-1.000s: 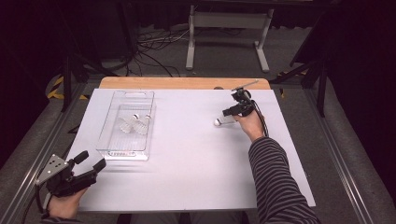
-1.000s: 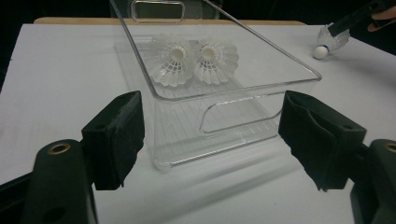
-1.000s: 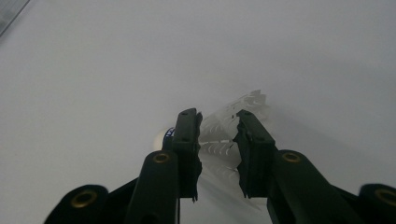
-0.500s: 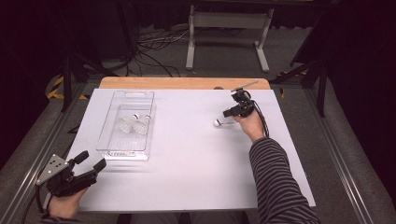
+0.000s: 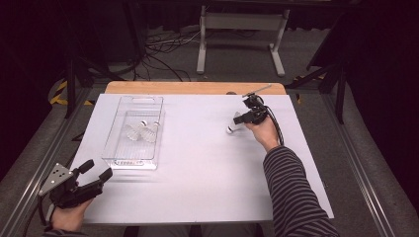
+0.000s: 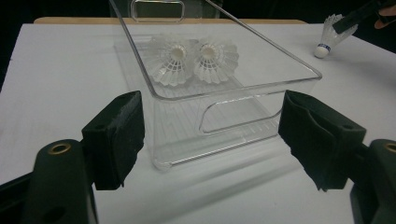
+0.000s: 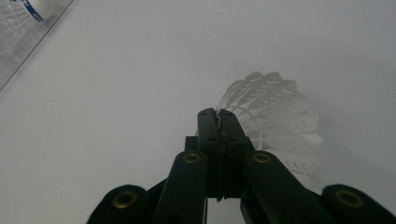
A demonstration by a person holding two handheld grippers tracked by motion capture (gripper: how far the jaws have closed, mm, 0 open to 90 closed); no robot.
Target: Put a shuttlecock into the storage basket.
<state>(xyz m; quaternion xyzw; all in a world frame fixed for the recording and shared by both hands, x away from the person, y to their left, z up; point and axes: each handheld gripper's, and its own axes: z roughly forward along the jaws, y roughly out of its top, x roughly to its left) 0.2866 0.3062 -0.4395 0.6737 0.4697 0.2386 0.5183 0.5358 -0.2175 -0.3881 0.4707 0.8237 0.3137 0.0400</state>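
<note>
The shuttlecock point(image 5: 235, 124) lay tilted on the white sheet point(image 5: 207, 168) toward the table's far right, cork end down and touching the surface, feather skirt raised. The right gripper point(image 5: 248, 117) had its jaws just drawn together, pressed tight on the edge of the skirt; in the right gripper view the two black jaws met with no gap and the white feathers point(image 7: 275, 121) fanned out past their tips. The cork carried a dark band, seen from the left gripper view point(image 6: 322, 48).

Open sheet lay on all sides of the shuttlecock; the sheet's far edge and the bare wooden strip point(image 5: 195, 87) were near behind it, and the right edge was some way off. A broad empty stretch separated it from the clear plastic tray point(image 5: 129, 159) on the left half of the sheet. Two further shuttlecocks point(image 5: 142, 131) lay side by side in the tray, touching, in its farther half.

The left gripper point(image 5: 92, 175) rested at the near left corner, just short of the tray's near end, jaws standing wide apart with nothing between them.

The cork of the gripped shuttlecock was hidden behind the jaws in the right gripper view. How many feathers were pinched could not be determined.
</note>
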